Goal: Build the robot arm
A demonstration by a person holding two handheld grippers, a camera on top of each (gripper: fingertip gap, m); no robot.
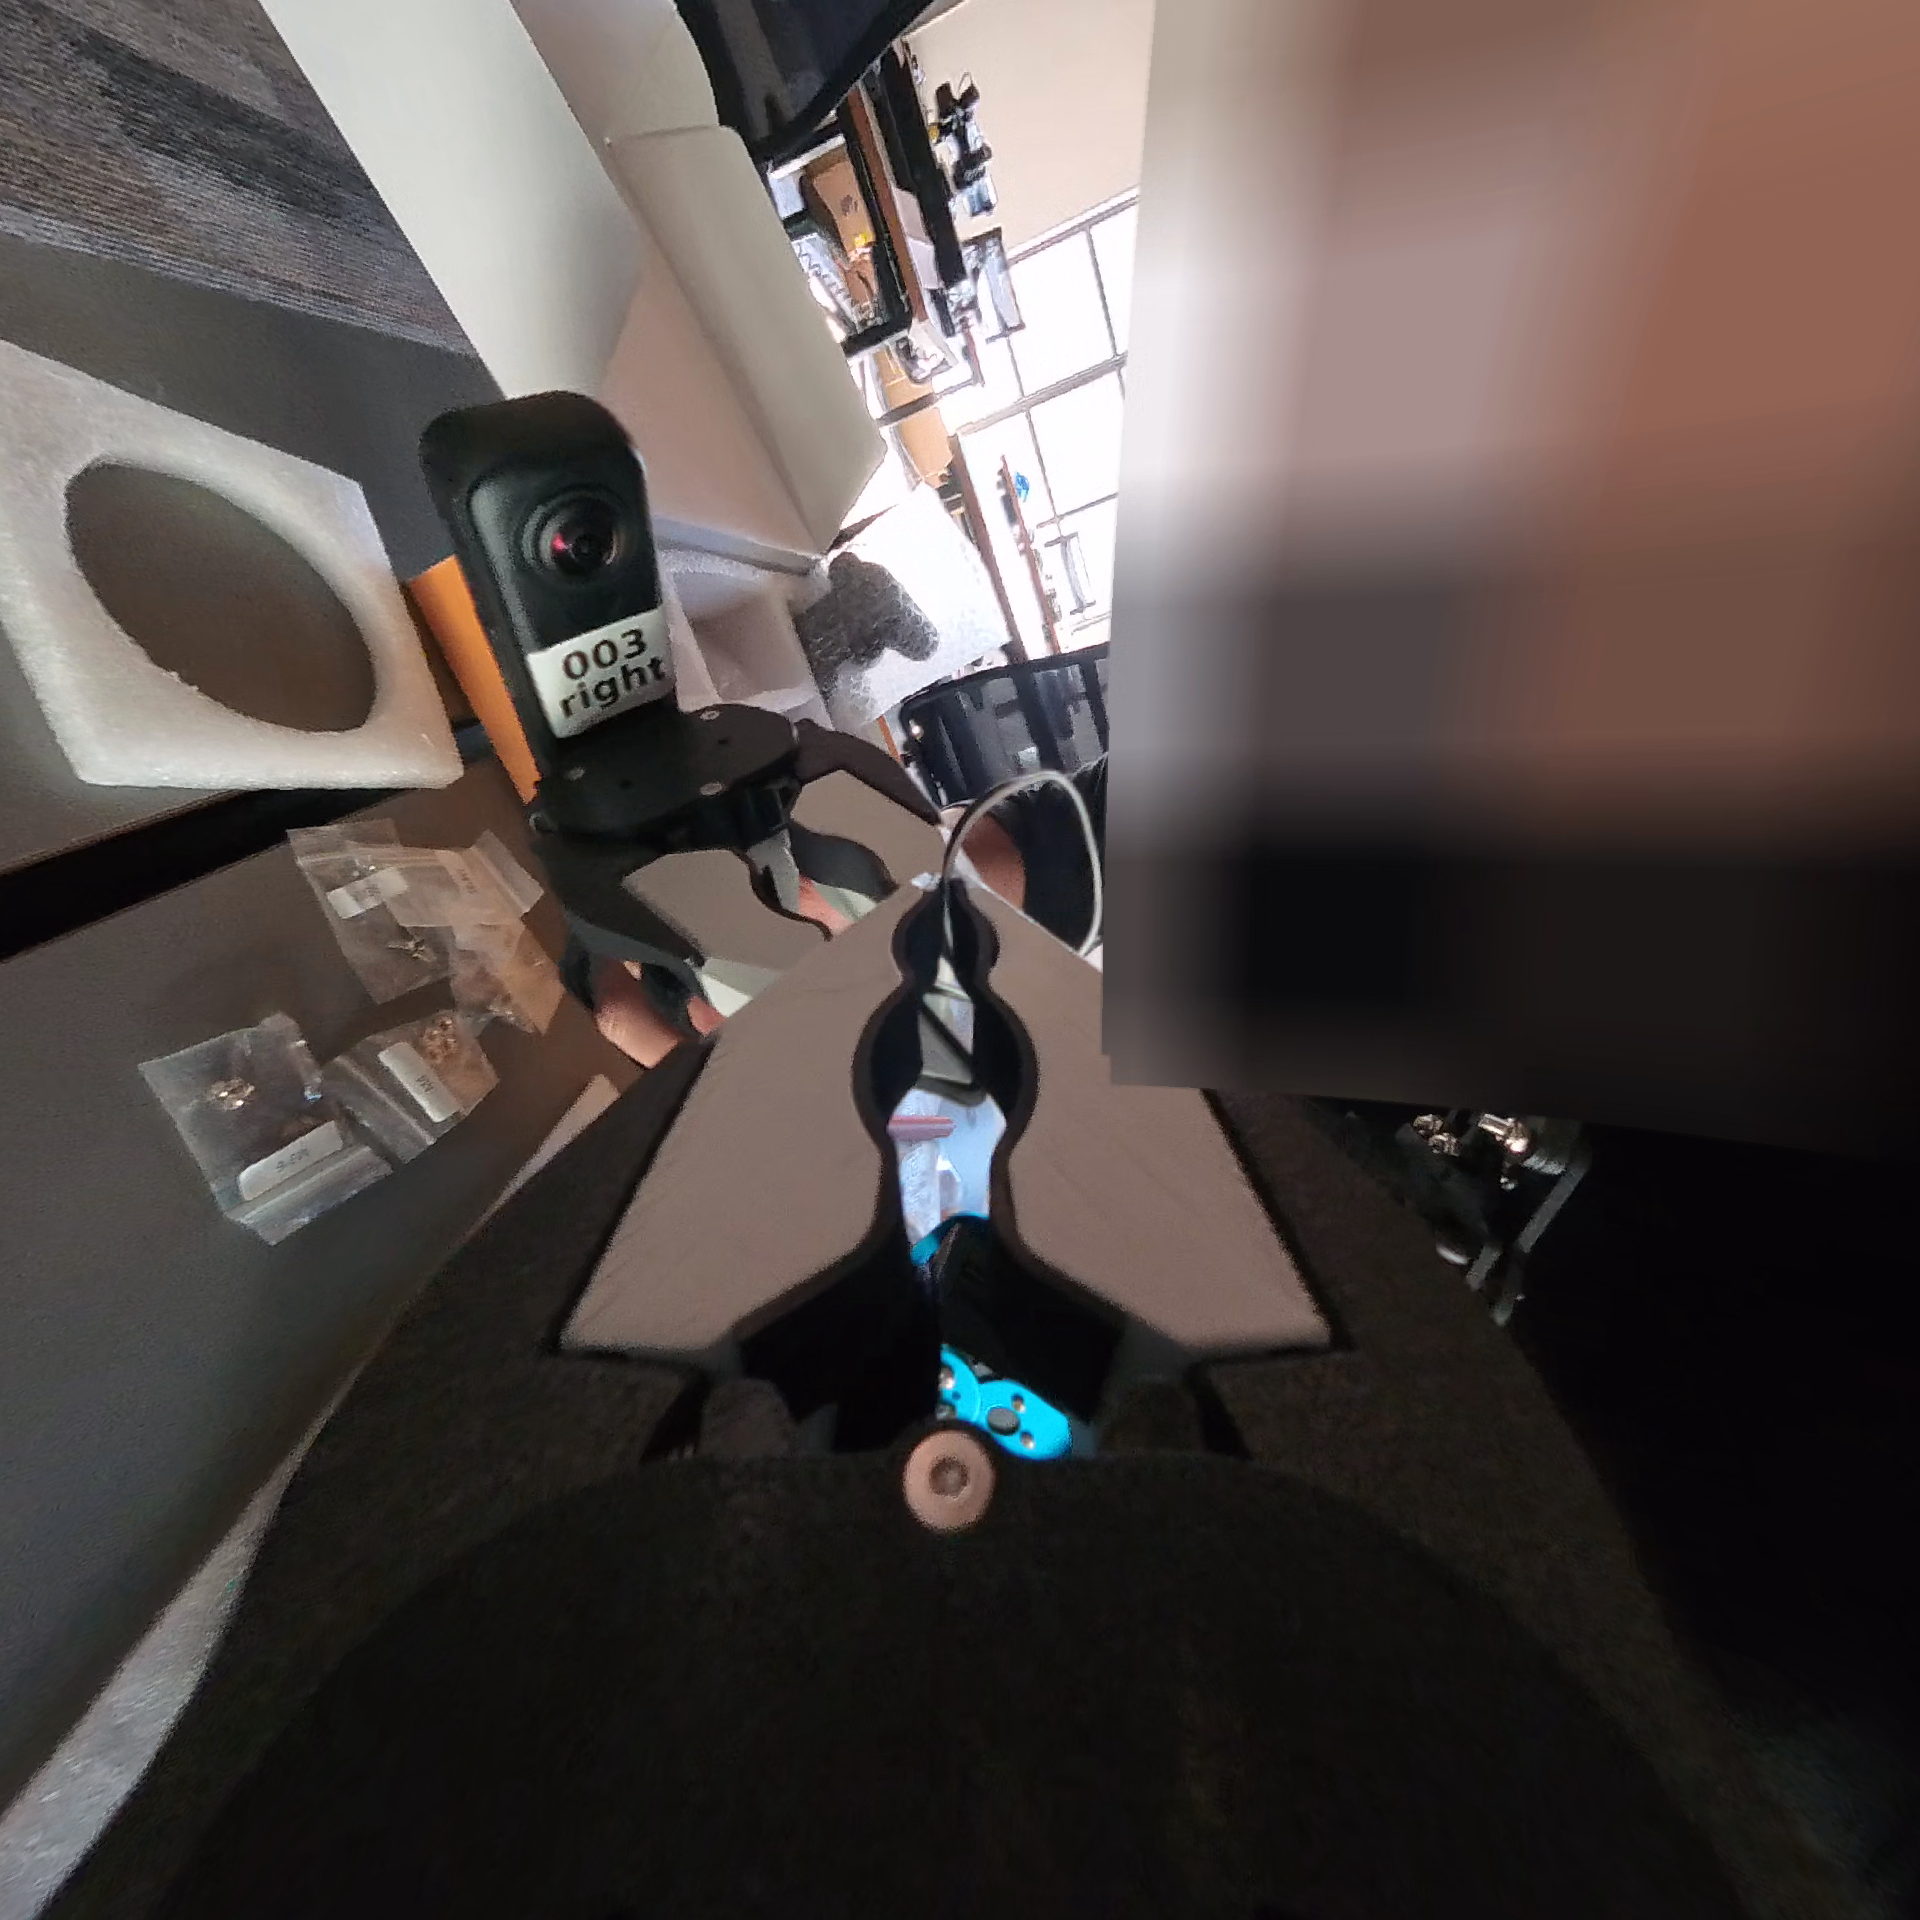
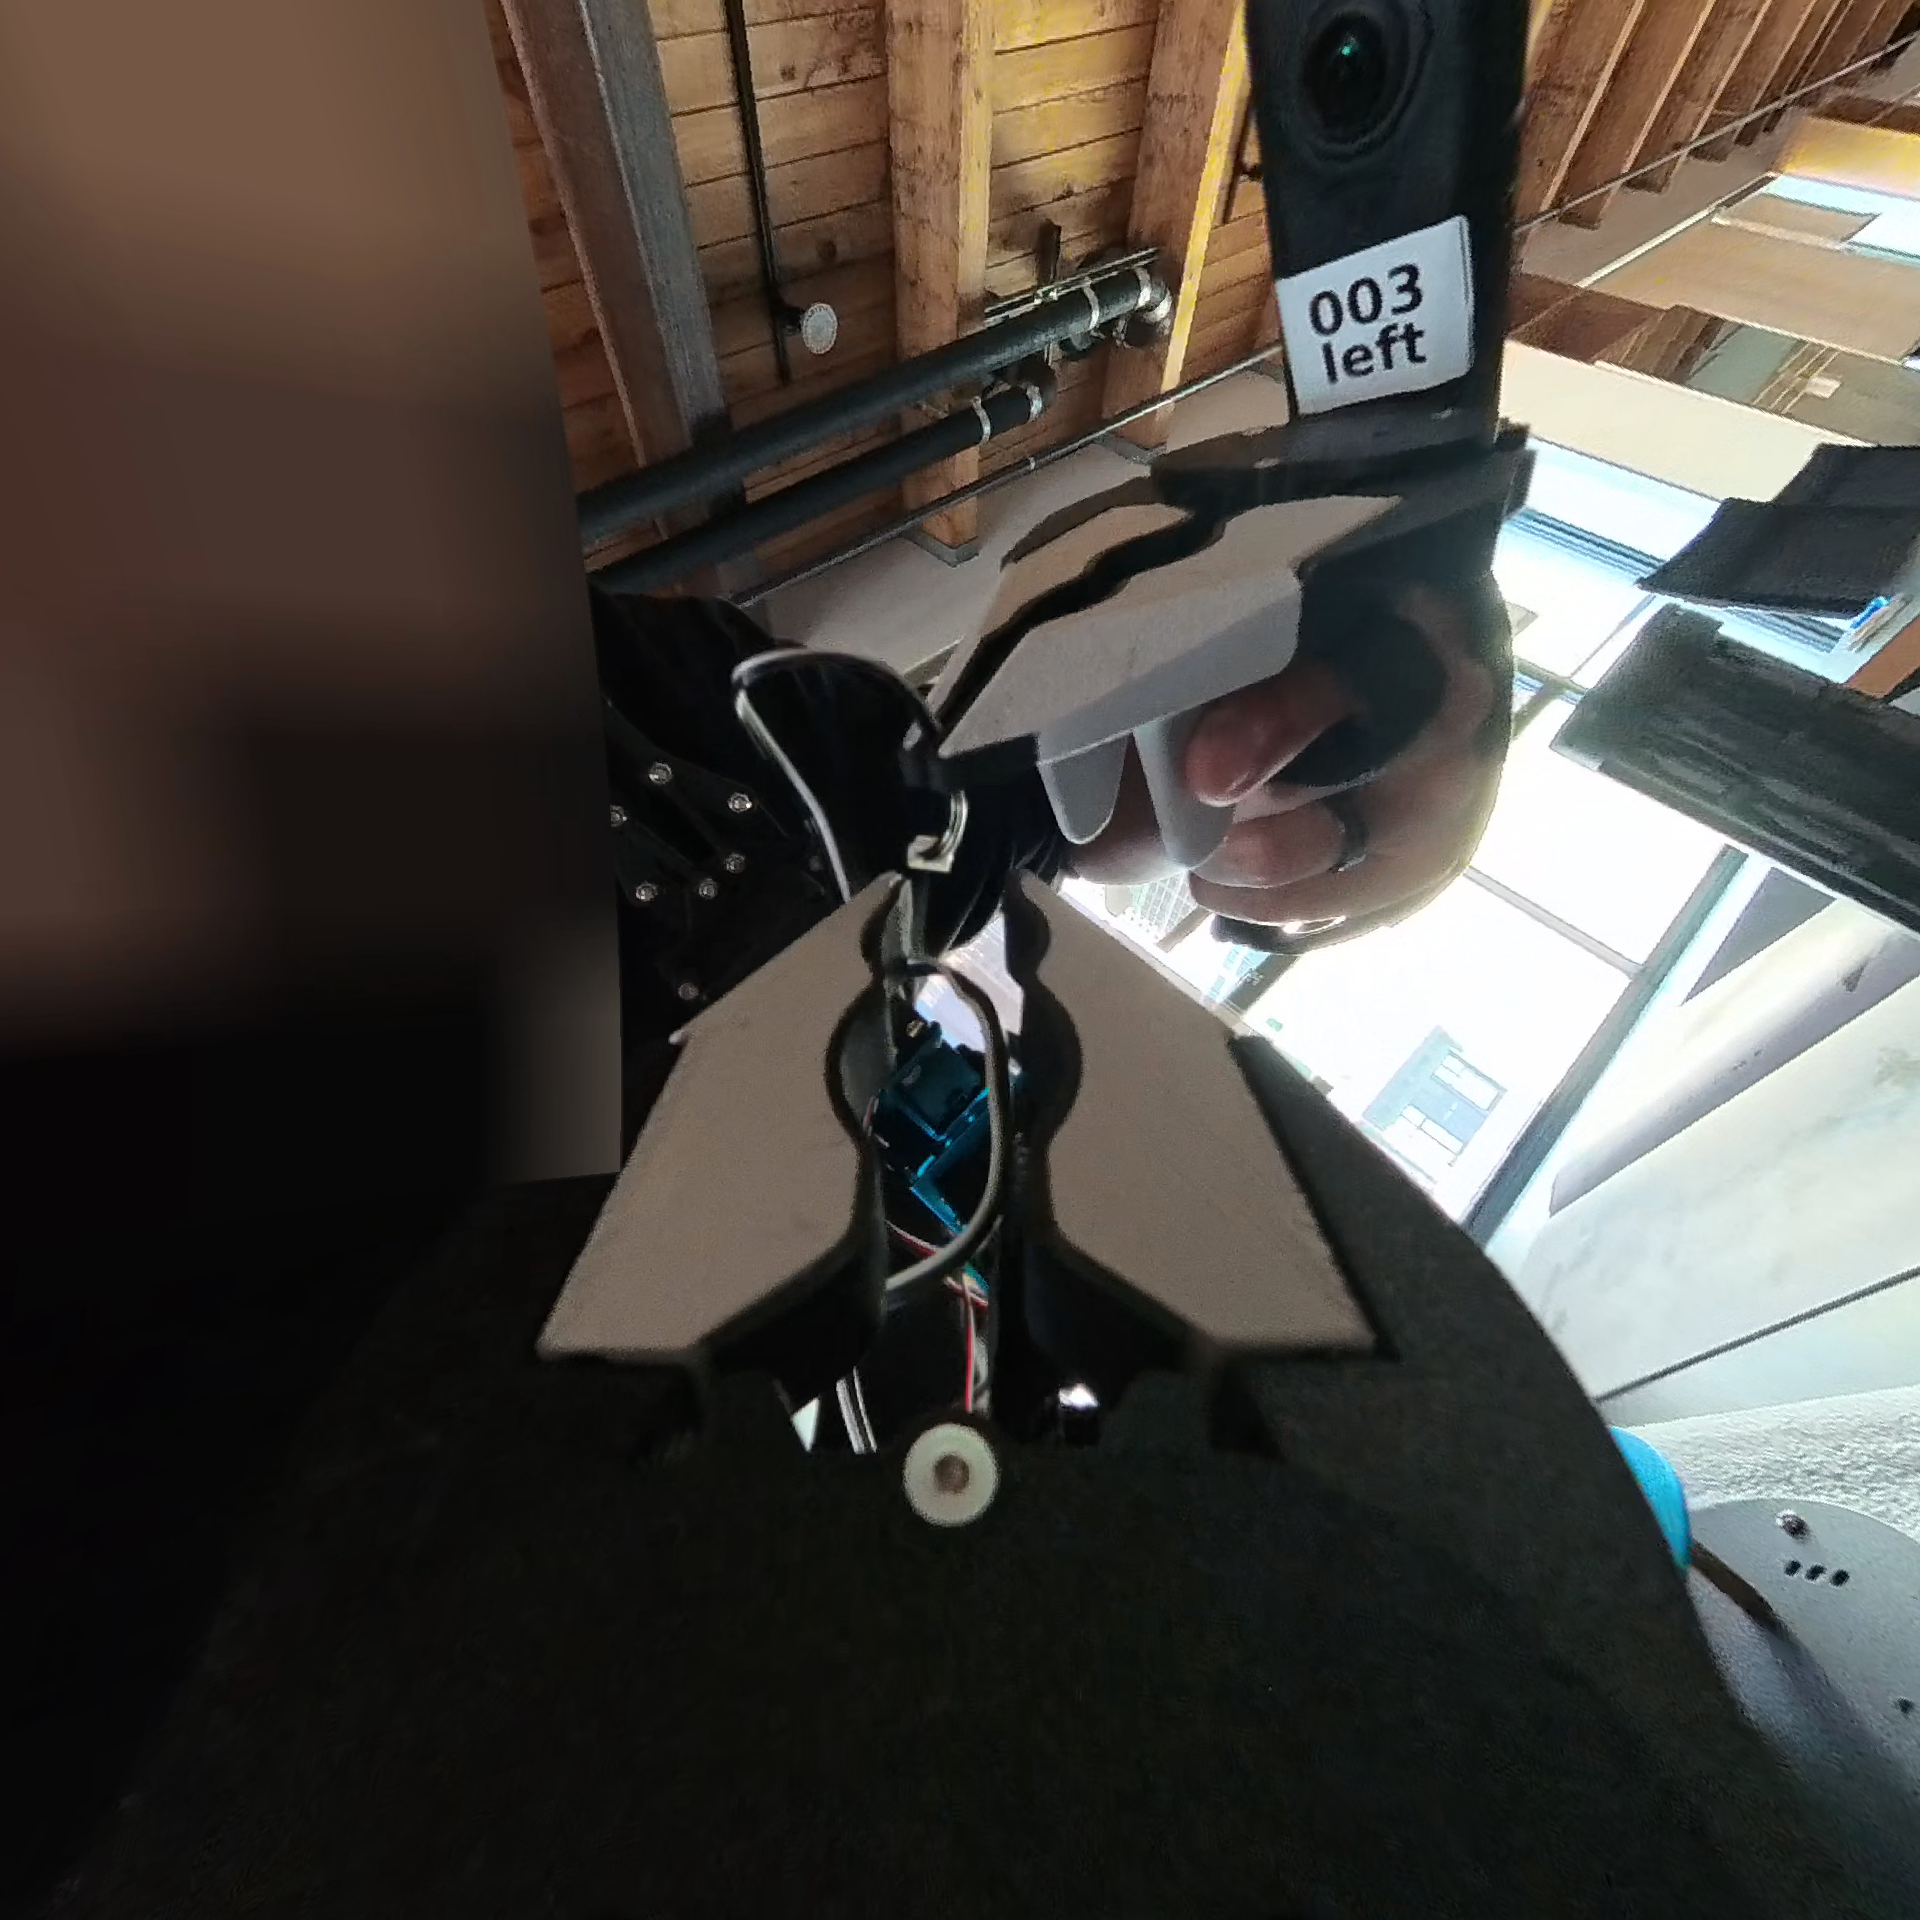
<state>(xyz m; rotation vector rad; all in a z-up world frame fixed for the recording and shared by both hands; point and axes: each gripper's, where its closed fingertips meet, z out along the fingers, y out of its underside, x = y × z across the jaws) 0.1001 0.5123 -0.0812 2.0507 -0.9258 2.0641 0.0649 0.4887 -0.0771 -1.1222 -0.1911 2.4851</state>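
Observation:
My left gripper (image 1: 938, 896) is shut on a thin black-and-white wire (image 1: 1023, 805) that loops out past its tips. In the right wrist view it (image 2: 940, 746) pinches that wire (image 2: 769, 675) just above a small metal ring and connector (image 2: 935, 842). A gloved hand (image 2: 1340, 810) holds it. My right gripper (image 2: 956, 883) is narrowly open right under the connector, and wires (image 2: 992, 1101) run down between its fingers. It faces me in the left wrist view (image 1: 748, 862). A blue electronic part (image 2: 925, 1127) lies behind the fingers; it also shows in the left wrist view (image 1: 1003, 1418).
A white foam block with a round hole (image 1: 208, 613) and several small clear bags of screws (image 1: 343, 1101) lie on the dark table (image 1: 125, 1351) to the left. A black mesh bin (image 1: 1023, 717) stands behind. A round black plate (image 2: 1829, 1631) is at the lower right.

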